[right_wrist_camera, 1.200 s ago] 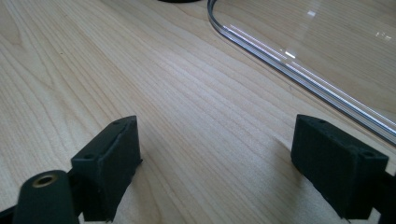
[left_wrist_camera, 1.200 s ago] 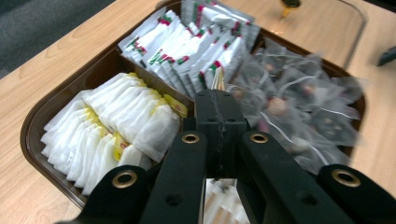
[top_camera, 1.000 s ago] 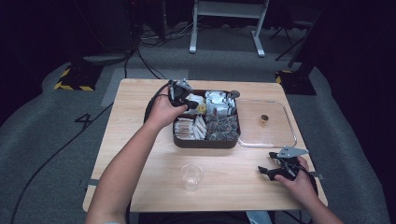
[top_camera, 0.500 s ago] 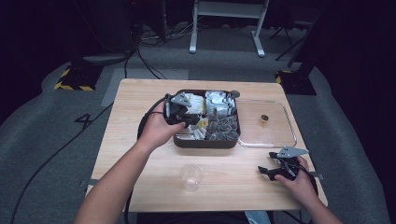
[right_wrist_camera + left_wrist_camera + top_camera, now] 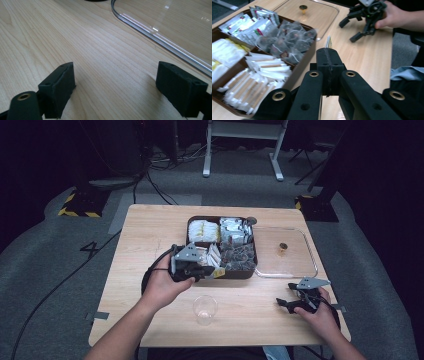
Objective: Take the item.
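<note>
Your left gripper (image 5: 328, 53) is clamped on a thin sachet (image 5: 328, 42) just off the box's (image 5: 247, 272) near edge, edge-up to carry toward the cup (image 5: 205, 309) by the table's (image 5: 145, 230) front edge, while your right gripper (image 5: 296, 300) rests released near the lid (image 5: 300, 270).

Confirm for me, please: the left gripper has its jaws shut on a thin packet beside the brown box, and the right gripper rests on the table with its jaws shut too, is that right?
Not quite. The left gripper is indeed shut on the thin packet beside the brown box. The right gripper does rest on the table, but its jaws stand wide open with bare wood between them, as the right gripper view shows.
</note>
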The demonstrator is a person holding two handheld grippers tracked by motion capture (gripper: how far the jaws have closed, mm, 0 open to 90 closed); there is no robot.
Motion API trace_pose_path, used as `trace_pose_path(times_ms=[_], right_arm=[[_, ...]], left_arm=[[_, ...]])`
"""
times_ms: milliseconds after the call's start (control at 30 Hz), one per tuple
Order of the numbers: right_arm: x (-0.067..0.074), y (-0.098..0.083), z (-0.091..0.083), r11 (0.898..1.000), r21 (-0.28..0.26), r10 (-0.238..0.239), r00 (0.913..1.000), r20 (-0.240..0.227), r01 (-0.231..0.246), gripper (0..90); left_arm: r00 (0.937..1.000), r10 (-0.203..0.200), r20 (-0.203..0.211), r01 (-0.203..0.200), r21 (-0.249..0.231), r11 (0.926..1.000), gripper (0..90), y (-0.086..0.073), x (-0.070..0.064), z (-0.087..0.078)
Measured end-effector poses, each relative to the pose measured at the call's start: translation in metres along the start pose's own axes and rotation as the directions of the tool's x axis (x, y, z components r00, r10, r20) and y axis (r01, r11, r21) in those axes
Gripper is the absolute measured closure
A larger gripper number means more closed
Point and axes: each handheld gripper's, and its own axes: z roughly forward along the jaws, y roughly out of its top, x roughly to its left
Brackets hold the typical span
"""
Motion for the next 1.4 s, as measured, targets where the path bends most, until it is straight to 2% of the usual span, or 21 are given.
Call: trace_pose_path(times_ms=[167,400,733,1033,1300,1400], right_arm=[[0.000,0.000,0.000,1.000,0.000,0.000,1.0000,0.000,0.000,15.7],[0.000,0.000,0.000,1.000,0.000,0.000,1.0000,0.000,0.000,15.7],[0.000,0.000,0.000,1.000,0.000,0.000,1.0000,0.000,0.000,15.7],[0.000,0.000,0.000,1.000,0.000,0.000,1.0000,0.000,0.000,15.7],[0.000,0.000,0.000,1.000,0.000,0.000,1.0000,0.000,0.000,15.7],[0.000,0.000,0.000,1.000,0.000,0.001,1.0000,0.000,-0.001,15.7]], left_arm=[[1.0000,0.009,-0.001,-0.009,-0.004,1.0000,90.0,-0.013,-0.015,-0.002],[1.0000,-0.002,0.002,0.002,0.000,1.0000,90.0,-0.029,-0.025,-0.003],[0.9997,-0.017,0.018,0.017,0.019,0.9997,90.0,-0.044,-0.033,-0.001],[0.9997,-0.005,0.023,0.005,0.023,0.9997,90.0,-0.053,-0.045,0.001],[0.9997,-0.010,0.022,0.009,0.032,0.9994,90.0,-0.058,-0.045,0.002],[0.9991,-0.021,0.038,0.019,0.033,0.9993,89.3,-0.059,-0.045,0.002]])
